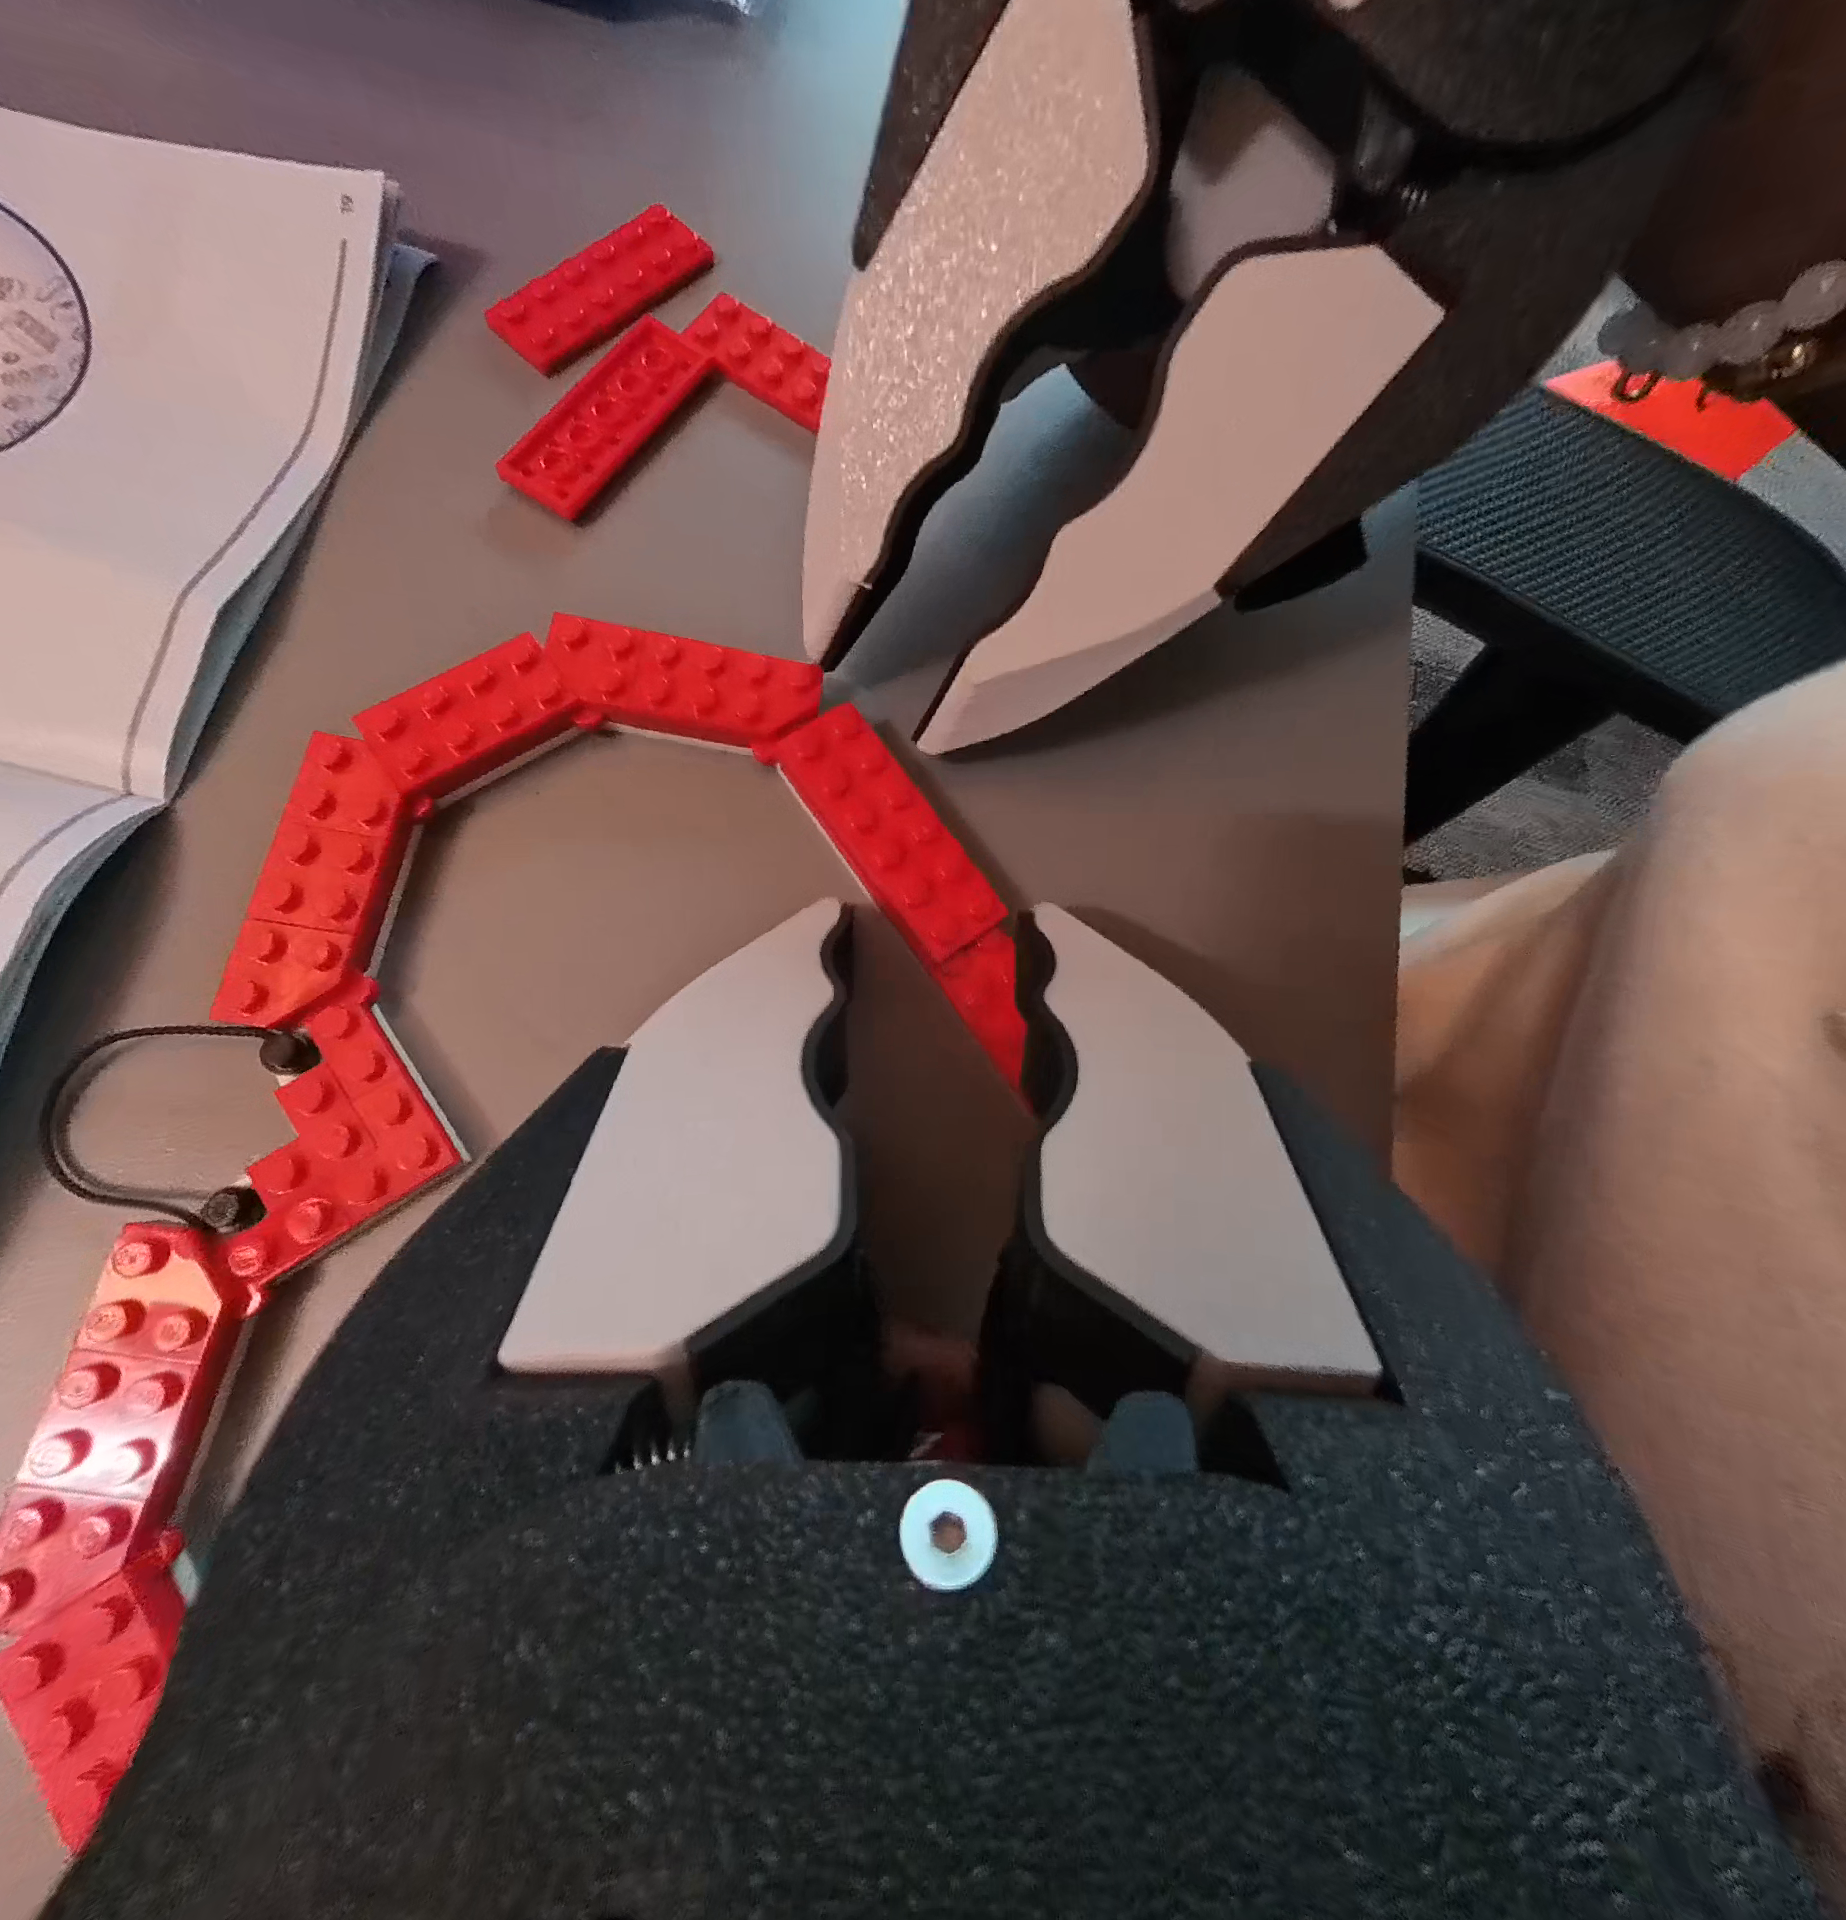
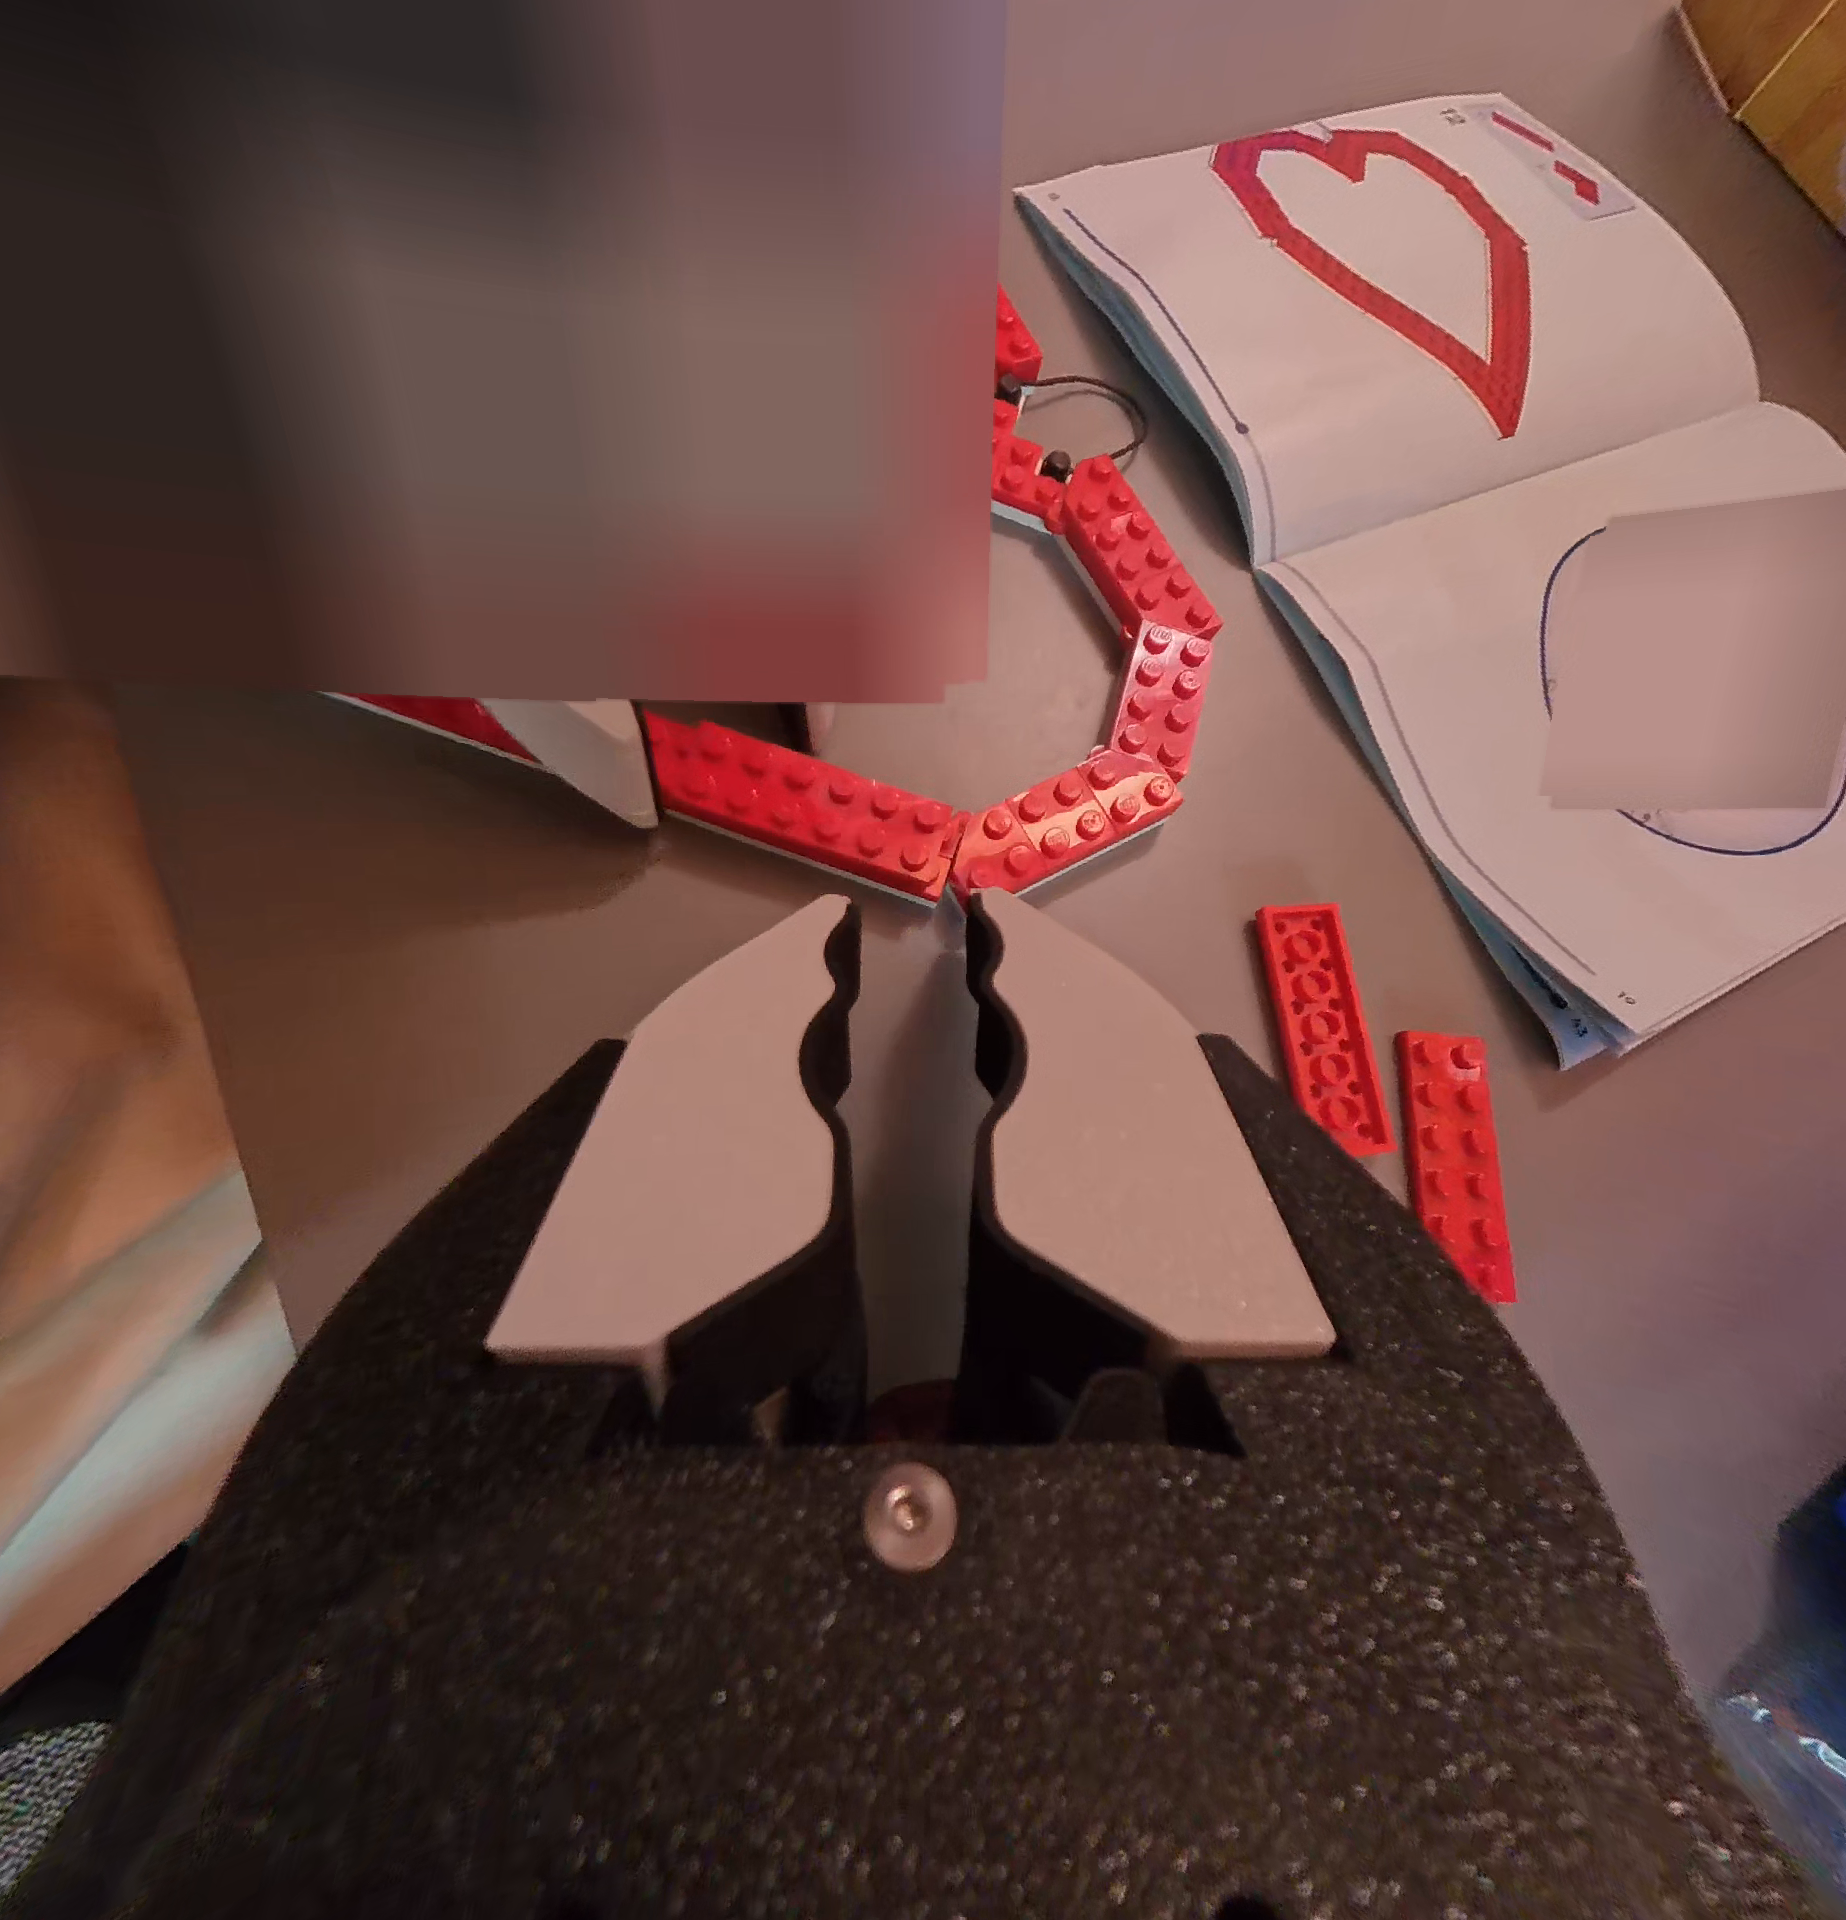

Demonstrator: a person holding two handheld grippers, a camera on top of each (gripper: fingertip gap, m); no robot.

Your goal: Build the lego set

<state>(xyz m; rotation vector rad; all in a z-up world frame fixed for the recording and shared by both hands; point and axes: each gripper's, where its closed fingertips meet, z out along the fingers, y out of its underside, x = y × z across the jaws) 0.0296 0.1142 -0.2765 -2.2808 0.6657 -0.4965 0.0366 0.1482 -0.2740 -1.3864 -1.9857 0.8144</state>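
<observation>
Left gripper [image 1: 940,914]: we see fingers parted, straddling the red lego frame [image 1: 877,821].
Right gripper [image 2: 911,909]: narrow gap, empty, tips at the frame's corner.
Frame: on the table [image 1: 628,935] (booklet [image 2: 1418,343] nearby).
Spare plates [image 2: 1324,1023]: loose, right of the right gripper.

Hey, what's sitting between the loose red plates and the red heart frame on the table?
Nothing: in the left wrist view, only bare table separates the loose red plates from the red heart frame.

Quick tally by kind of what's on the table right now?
Loose red plates: 3
Red heart frame: 1
Black cord: 1
Instruction booklet: 1
Grippers, left, right: 2
Total: 8
</observation>
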